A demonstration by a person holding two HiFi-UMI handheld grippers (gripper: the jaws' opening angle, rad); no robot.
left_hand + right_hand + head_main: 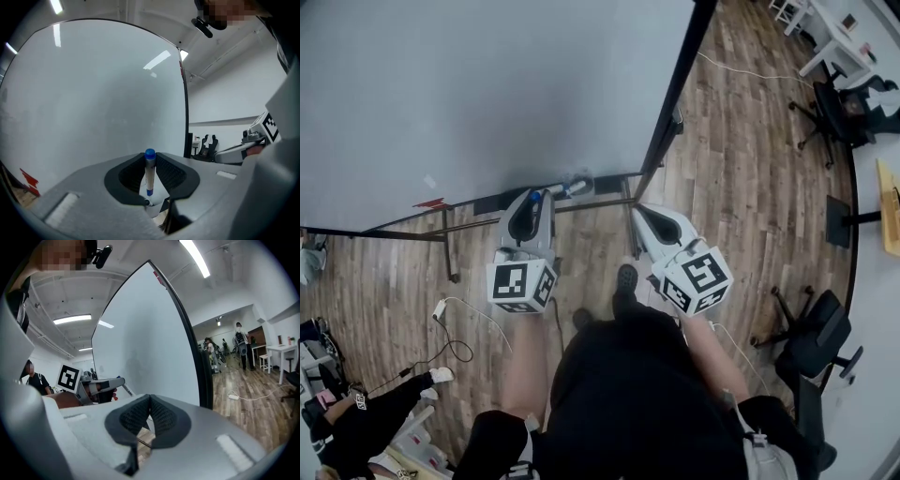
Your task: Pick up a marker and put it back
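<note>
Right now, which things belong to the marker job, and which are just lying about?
Job: marker, gripped in the left tongs; whiteboard.
Lying about: chair, cable, desk; right tongs shut, empty.

The whiteboard walls off the front; rightward, past its black post, floor looks open.

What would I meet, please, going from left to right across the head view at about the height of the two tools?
A white plug on the floor → left tool, shut on the blue-capped marker → right tool, shut and empty → black office chair.
</note>
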